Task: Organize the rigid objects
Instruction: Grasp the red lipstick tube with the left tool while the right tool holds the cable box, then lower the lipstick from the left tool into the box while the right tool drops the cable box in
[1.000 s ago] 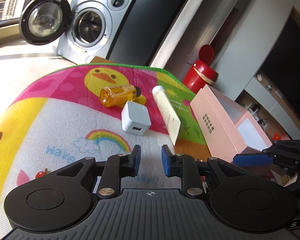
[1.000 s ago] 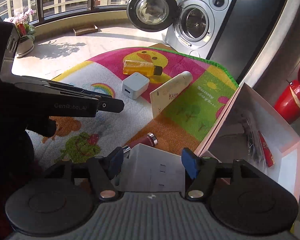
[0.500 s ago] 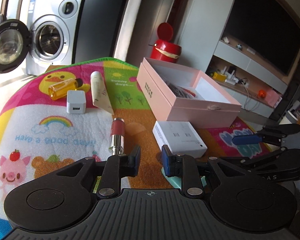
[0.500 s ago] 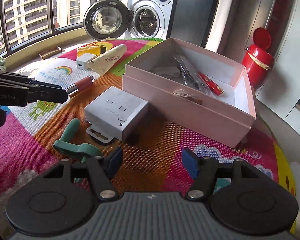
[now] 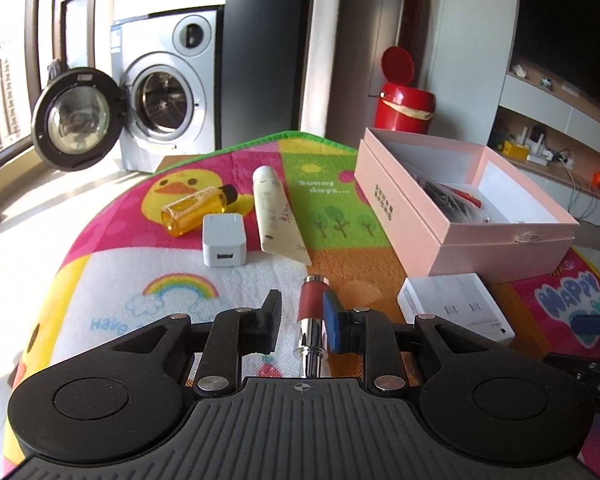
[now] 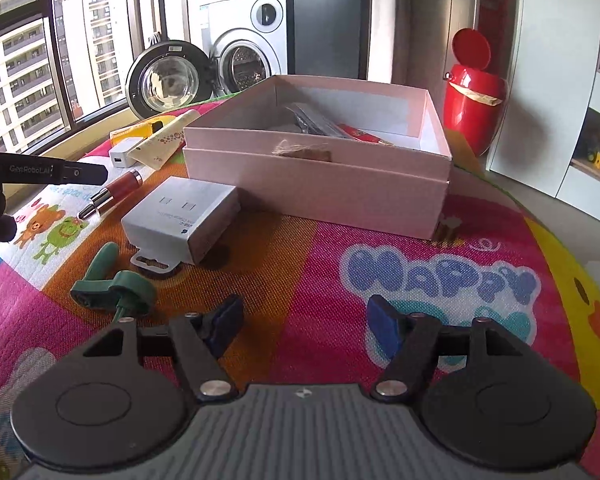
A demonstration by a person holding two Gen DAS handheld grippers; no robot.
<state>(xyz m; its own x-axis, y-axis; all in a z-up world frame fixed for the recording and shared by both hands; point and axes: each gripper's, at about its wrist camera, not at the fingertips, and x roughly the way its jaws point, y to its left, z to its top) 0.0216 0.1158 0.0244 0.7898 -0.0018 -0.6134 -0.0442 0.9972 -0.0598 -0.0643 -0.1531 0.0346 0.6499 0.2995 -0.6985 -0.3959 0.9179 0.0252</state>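
Progress: early-to-middle, as a judgement; a few items already lie in the pink box, six remain loose on the play mat.
Play mat (image 5: 100, 272): covers the surface; carries all loose items and the box.
Amber bottle (image 5: 196, 210): left of centre in the left wrist view, lying on its side on the duck print; not yet stowed.
White charger cube (image 5: 224, 240): just beside the bottle, port facing the camera; not yet stowed.
Cream tube (image 5: 274, 216): centre, lying flat, cap toward the far edge; not yet stowed.
Red-and-silver lipstick (image 5: 311, 316): lower centre, lying on the mat, seen between the tips of the left tongs; not yet stowed.
Left tongs (image 5: 300, 320): narrowly parted, close to shut; the lipstick lies in line with the gap, and whether the pads touch it I cannot tell.
Green clip (image 6: 112, 284): lower left of the right wrist view, lying loose; not yet stowed.
White carton (image 6: 180, 216): left of centre, just in front of the box, apart from it; not yet stowed.
Right tongs (image 6: 304, 324): jaws opening, nothing between them, only bare mat ahead.
Pink box (image 6: 316, 192): centre, lid off, seated in a matching base.
Box contents: a dark foil-like packet, a red slim item, a twine bundle by the near wall; other pieces too hidden to name.
Red bin (image 6: 474, 92): upper right, beyond the mat, lid flipped up; interior not visible.
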